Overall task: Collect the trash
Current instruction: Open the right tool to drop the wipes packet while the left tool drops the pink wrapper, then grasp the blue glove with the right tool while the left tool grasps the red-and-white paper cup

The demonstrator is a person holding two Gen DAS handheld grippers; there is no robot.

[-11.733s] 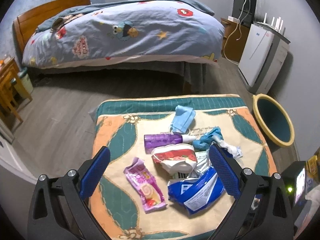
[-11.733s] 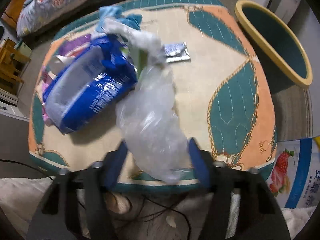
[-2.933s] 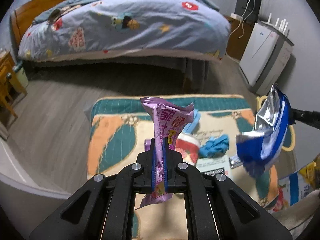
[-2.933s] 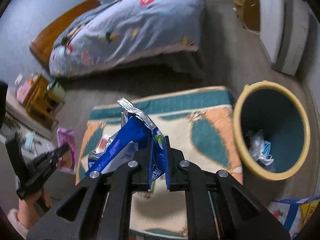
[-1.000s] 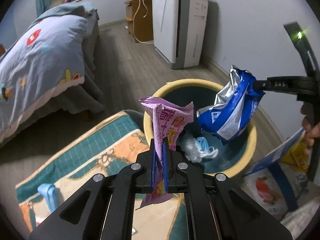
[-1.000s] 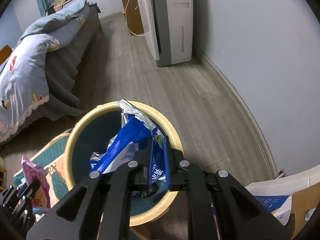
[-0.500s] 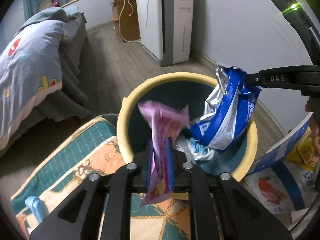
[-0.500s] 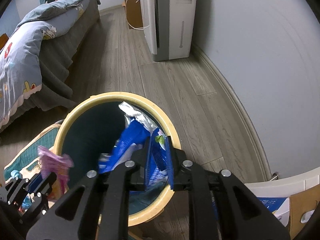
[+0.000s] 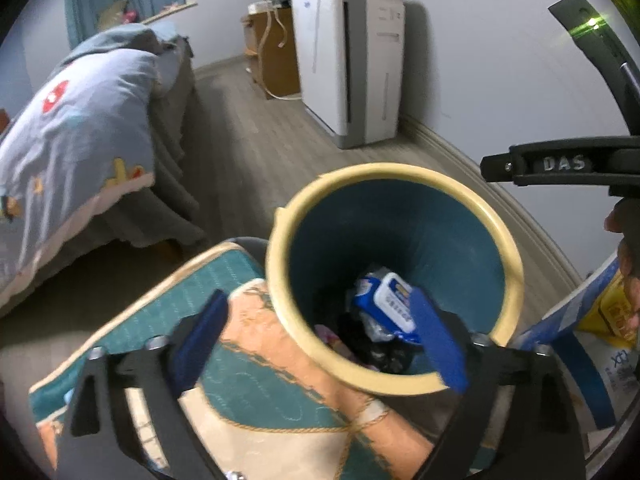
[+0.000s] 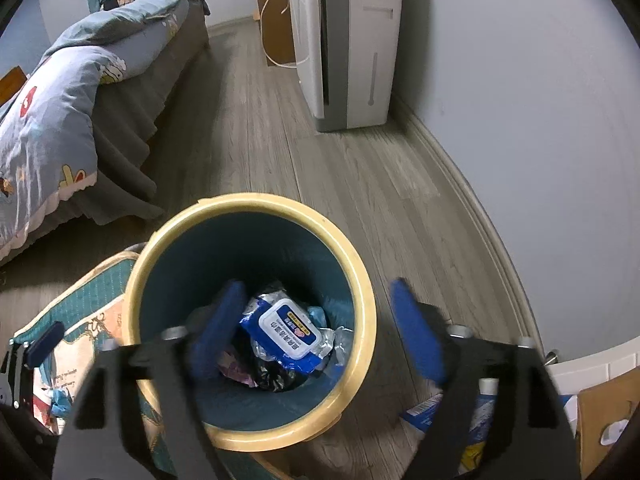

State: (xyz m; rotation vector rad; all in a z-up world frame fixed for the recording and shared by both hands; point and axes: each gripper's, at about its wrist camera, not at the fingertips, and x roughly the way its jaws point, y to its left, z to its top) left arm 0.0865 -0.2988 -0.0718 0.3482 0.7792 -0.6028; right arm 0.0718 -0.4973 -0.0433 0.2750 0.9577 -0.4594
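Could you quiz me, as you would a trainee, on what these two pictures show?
1. True or false: the blue pack lies in the bin.
2. The white appliance stands against: A the bed, B the wall, C the bin?
3. What is between the jaws of the left gripper and right gripper?

Key: 1 true. 2 B. 3 Nothing; both are opening, empty, above the bin.

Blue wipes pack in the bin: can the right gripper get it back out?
Probably yes. The right gripper, jaws opening and empty, hangs right over the bin, and the blue wipes pack lies on top, uncovered.
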